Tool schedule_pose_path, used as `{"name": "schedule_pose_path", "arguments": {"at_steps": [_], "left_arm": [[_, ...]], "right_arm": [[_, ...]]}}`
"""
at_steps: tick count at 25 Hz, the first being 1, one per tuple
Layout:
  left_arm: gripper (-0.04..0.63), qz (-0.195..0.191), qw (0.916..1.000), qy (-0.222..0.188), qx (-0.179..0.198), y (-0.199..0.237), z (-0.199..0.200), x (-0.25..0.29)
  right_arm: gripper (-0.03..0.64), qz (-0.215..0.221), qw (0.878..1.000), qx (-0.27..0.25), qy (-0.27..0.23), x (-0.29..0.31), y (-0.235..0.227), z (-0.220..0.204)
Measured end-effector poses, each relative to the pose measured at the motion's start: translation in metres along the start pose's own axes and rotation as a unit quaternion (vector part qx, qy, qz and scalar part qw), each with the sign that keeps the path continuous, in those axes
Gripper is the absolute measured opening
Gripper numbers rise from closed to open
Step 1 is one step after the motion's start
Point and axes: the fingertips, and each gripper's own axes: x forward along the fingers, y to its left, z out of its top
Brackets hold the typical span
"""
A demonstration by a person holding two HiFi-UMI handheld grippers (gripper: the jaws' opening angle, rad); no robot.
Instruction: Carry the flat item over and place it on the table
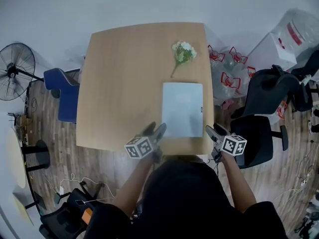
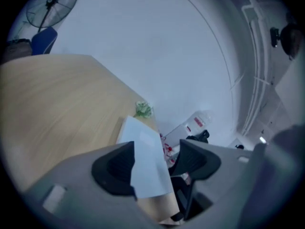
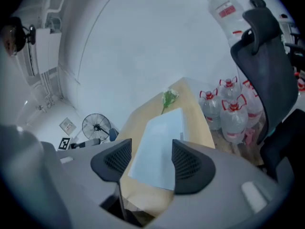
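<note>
The flat item (image 1: 182, 108) is a pale blue-white rectangular board lying flat on the wooden table (image 1: 124, 83), near its front right corner. My left gripper (image 1: 155, 130) sits at the table's near edge, just off the item's near left corner, jaws apart and empty. Off the table's near right corner, my right gripper (image 1: 215, 132) is likewise parted with nothing in it. The left gripper view shows the item (image 2: 145, 161) beyond my left gripper (image 2: 155, 162). In the right gripper view the item (image 3: 159, 149) lies past my right gripper (image 3: 147, 159).
A small bunch of white flowers (image 1: 183, 53) lies on the table behind the item. Water bottles (image 1: 227, 68) and a white bag (image 1: 284, 39) stand right of the table, with black office chairs (image 1: 264, 113) nearer. A blue chair (image 1: 62, 91) and a fan (image 1: 15, 63) are at the left.
</note>
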Motion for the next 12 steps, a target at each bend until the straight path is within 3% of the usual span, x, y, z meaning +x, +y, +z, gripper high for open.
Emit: {"name": "schedule_pose_path", "arguments": {"at_steps": [5, 9, 12], "left_arm": [[0.001, -0.021, 0.9932, -0.090, 0.071, -0.035, 0.035, -0.033], [0.000, 0.012, 0.9821, -0.115, 0.149, -0.048, 0.048, -0.042], [0.000, 0.051, 0.9661, -0.141, 0.210, -0.056, 0.062, -0.044]], "right_arm": [[0.095, -0.031, 0.990, -0.123, -0.069, -0.037, 0.032, 0.032], [0.000, -0.054, 0.973, -0.203, -0.097, -0.049, 0.053, 0.047], [0.000, -0.076, 0.961, -0.231, -0.128, -0.057, 0.059, 0.064]]}}
